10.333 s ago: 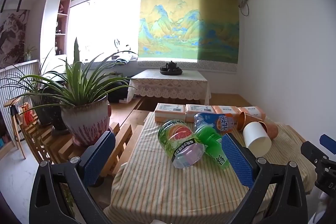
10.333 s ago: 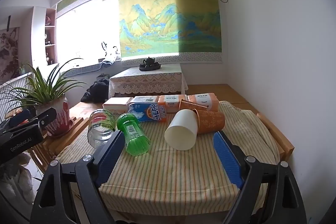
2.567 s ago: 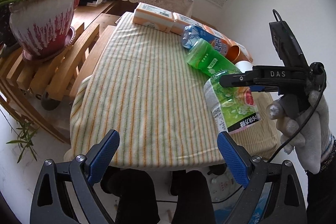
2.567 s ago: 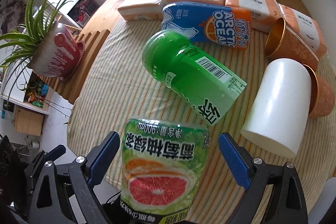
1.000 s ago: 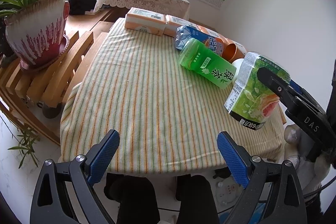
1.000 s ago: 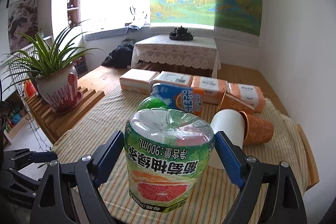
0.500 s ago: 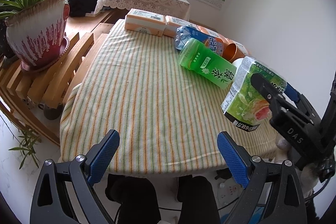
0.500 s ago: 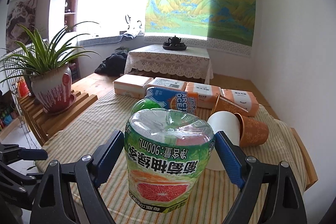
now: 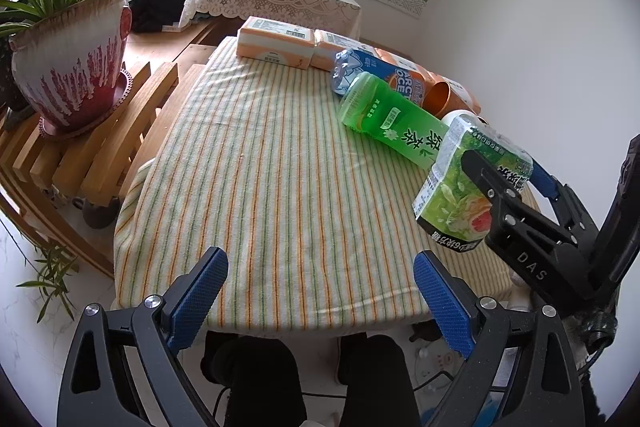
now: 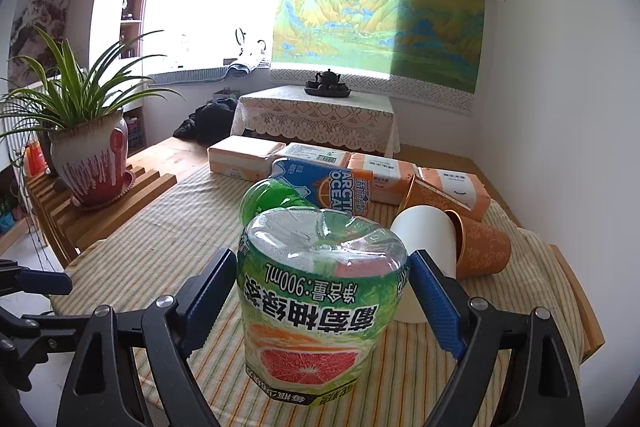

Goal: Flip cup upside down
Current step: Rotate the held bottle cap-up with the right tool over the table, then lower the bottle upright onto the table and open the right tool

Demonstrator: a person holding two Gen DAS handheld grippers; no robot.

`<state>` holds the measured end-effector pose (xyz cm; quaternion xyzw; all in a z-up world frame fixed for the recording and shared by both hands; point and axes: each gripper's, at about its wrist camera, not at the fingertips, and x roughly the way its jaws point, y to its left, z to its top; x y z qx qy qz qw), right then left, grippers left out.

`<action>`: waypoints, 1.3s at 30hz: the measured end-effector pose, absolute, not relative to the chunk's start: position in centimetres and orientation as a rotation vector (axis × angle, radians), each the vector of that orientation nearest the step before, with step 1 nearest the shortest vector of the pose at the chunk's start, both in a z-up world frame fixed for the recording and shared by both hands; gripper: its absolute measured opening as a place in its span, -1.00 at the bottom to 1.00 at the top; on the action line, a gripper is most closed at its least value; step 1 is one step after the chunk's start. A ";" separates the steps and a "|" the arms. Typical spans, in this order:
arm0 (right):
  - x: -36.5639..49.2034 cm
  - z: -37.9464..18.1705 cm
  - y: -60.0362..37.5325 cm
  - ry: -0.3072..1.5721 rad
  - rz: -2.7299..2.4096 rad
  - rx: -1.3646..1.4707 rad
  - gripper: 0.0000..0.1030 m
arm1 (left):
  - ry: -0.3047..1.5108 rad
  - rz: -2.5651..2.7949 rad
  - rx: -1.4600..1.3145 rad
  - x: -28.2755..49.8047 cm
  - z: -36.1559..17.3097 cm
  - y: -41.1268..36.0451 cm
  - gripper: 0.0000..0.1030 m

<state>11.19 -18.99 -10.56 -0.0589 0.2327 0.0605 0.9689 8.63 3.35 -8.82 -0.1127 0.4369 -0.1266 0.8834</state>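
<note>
Grapefruit-label cup [image 10: 320, 311], cut from a clear plastic bottle, sits clamped between the blue pads of the right gripper [image 10: 322, 303], closed base up and its print upside down. Seen from the left wrist camera, the same cup [image 9: 472, 183] is tilted at the counter's right edge, near the front right corner; whether its open rim touches the striped cloth [image 9: 256, 179] cannot be told. The left gripper [image 9: 320, 291] hangs wide and holds nothing, just off the counter's front edge above the person's dark-trousered legs [image 9: 316, 375].

Behind the held cup, toward the right side of the counter [image 10: 576, 291], a green bottle-cup [image 9: 392, 119] lies on its side, a blue Arctic Ocean bottle-cup [image 10: 328, 187] lying behind it. A white paper cup [image 10: 426, 247] lies beside them, touching an orange paper cup [image 10: 480, 247] toward the right edge; a second orange cup [image 10: 430, 195] lies behind. A row of orange-and-white tissue packs [image 10: 244, 155] lines the counter's far edge. A potted spider plant [image 10: 86, 151] stands on a wooden slatted rack [image 9: 92, 131] off the counter's left edge.
</note>
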 end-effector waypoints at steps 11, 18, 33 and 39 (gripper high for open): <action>10.7 -11.3 -18.2 0.477 0.135 -0.166 0.66 | 0.901 -0.268 -0.226 8.6 -8.4 3.1 0.86; 10.1 -10.6 -19.0 0.493 0.158 -0.114 0.73 | 0.880 -0.268 -0.200 8.2 -7.9 2.6 0.86; 4.7 -8.9 -23.8 0.501 0.105 0.043 0.74 | 0.716 -0.233 -0.065 5.8 -5.6 0.0 0.86; 2.3 -8.3 -25.1 0.481 0.031 0.052 0.74 | 0.620 -0.217 0.000 4.0 -4.4 -1.4 0.86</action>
